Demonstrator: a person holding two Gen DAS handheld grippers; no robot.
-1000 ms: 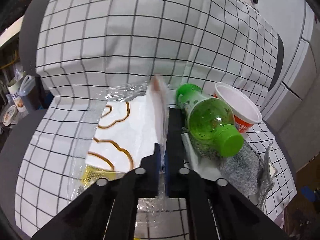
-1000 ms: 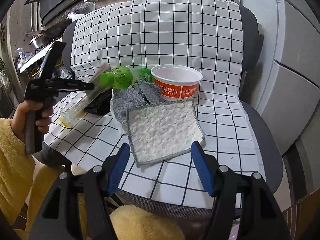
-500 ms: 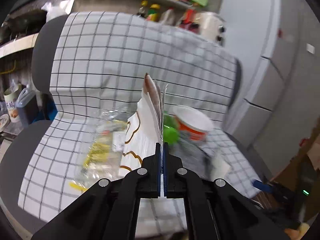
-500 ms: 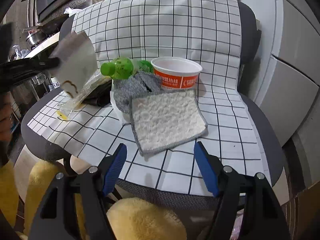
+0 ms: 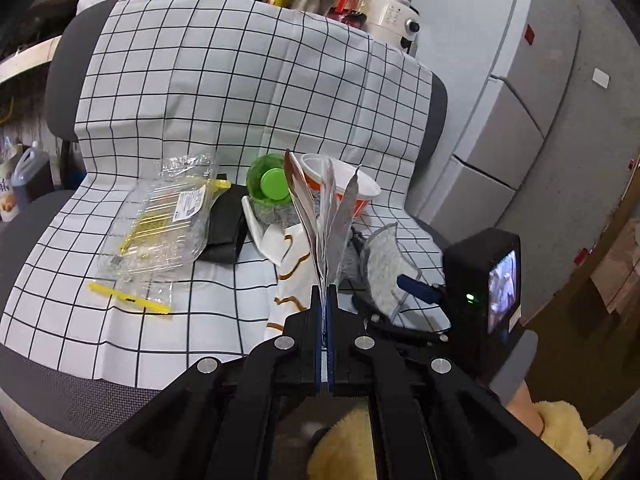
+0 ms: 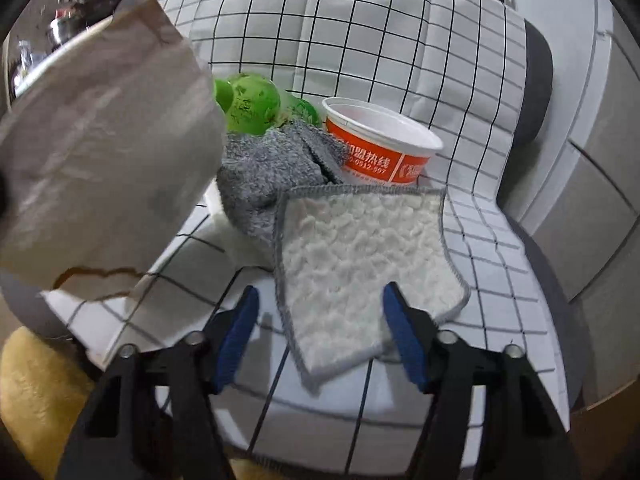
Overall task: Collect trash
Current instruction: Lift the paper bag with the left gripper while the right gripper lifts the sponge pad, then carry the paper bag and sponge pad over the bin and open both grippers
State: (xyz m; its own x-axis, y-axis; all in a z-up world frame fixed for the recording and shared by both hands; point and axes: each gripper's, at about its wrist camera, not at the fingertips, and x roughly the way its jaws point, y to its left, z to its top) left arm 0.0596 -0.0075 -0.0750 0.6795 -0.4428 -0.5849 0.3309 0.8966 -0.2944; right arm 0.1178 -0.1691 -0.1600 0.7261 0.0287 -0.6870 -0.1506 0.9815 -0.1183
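Paper bag: pinched upright in the clenched left gripper, raised above the checked cloth. Behind it lay a green bottle, orange cup, grey sock and clear wrapper. Right gripper: jaws just closing, pads astride the white rag, not yet pressing.

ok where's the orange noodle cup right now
The orange noodle cup stands at the back of the checked cloth, right of the green bottle, just behind the white cloth; in the left wrist view the held paper bag partly hides it.
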